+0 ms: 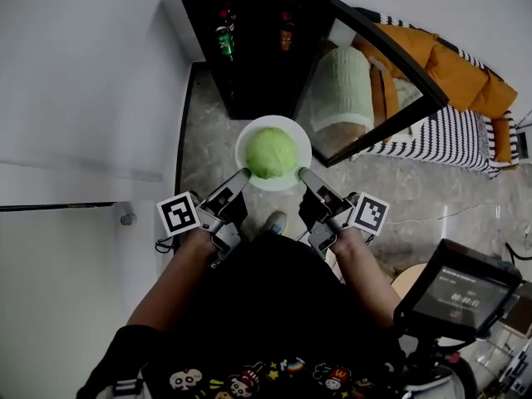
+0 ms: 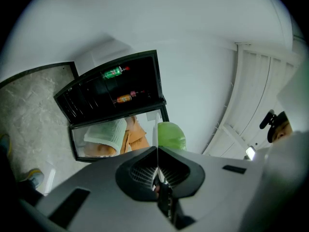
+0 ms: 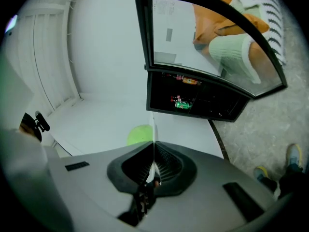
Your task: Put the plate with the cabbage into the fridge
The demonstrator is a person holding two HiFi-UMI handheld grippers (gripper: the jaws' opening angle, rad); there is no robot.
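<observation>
A white plate carrying a round green cabbage is held in the air in front of the black fridge, whose inside stands open. My left gripper is shut on the plate's left rim and my right gripper on its right rim. In the left gripper view the rim shows edge-on as a thin white line between the shut jaws of the gripper, with the cabbage behind. The right gripper likewise pinches the rim, cabbage to the left.
The fridge's glass door swings open to the right. Inside are a green can and an orange bottle. An orange jacket and striped cloth lie beyond the door. A white wall is left; a camera screen lower right.
</observation>
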